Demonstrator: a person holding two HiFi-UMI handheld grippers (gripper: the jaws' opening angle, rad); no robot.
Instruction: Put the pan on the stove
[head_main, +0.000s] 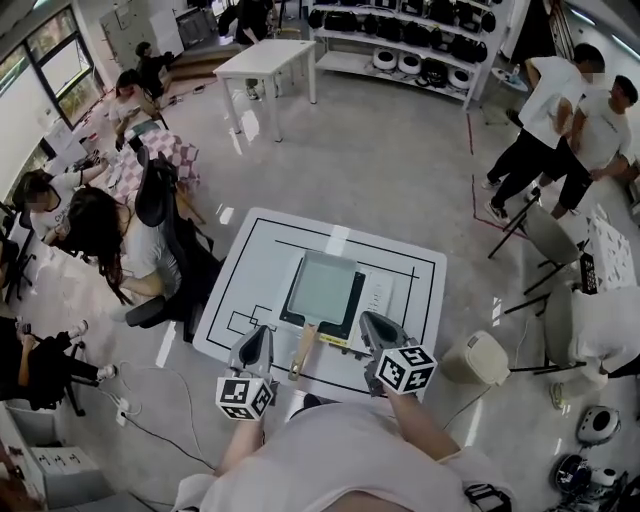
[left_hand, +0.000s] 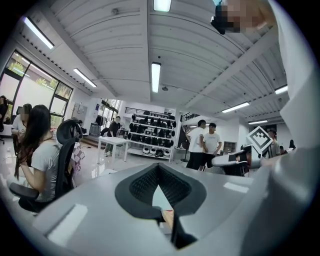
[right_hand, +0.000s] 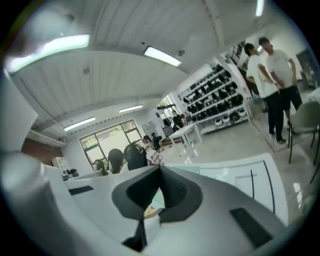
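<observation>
Here, the rectangular pan (head_main: 322, 283) is lying on the black stove (head_main: 345, 325) in the middle of the white bench (head_main: 250, 270), its wooden handle (head_main: 303, 350) pointing toward the person. The left tongs (head_main: 262, 335) and the right tongs (head_main: 372, 322) are hovering on either side of the handle, both closed tip to tip and gripping nothing.

grey left gripper (head_main: 258, 338) and right gripper (head_main: 375, 328) bear checkered cubes (head_main: 245, 396); shirt (head_main: 340, 450) seemingly pale.
</observation>
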